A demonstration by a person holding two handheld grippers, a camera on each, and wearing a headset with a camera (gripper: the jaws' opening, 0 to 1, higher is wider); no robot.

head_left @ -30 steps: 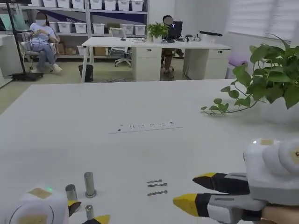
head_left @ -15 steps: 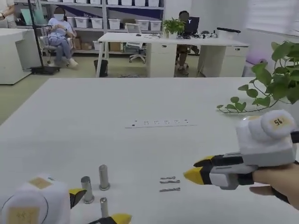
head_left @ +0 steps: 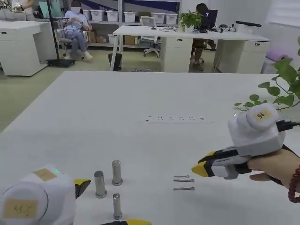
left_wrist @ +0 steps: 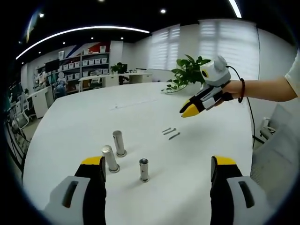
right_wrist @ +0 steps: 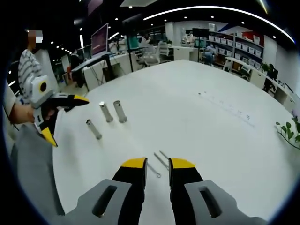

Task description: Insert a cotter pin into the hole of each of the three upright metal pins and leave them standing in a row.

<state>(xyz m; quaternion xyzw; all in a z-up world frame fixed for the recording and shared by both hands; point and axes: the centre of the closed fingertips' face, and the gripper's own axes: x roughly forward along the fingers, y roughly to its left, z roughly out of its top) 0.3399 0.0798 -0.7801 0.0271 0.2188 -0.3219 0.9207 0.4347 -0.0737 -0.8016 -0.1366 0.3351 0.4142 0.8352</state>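
Note:
Three upright metal pins (head_left: 116, 172) (left_wrist: 119, 143) (right_wrist: 120, 111) stand in a loose cluster on the white table (head_left: 140, 98). Three cotter pins (head_left: 183, 183) (left_wrist: 169, 132) (right_wrist: 161, 161) lie flat to their right. My left gripper (head_left: 108, 202) (left_wrist: 158, 161) is wide open, its jaws on either side of the nearest metal pin (head_left: 117, 206) without touching it. My right gripper (head_left: 203, 164) (right_wrist: 158, 164) hovers just right of the cotter pins, pointing at them. Its jaws stand a narrow gap apart with nothing between them.
A potted plant (head_left: 281, 89) stands at the table's right edge. A strip of sockets (head_left: 176, 119) is set into the middle of the table. Desks, shelves and seated people are across the room, far behind the table.
The head camera has panned. My right gripper has moved forward and up, nearer the cotter pins, and its jaws have narrowed. My left gripper stays open around the near metal pin.

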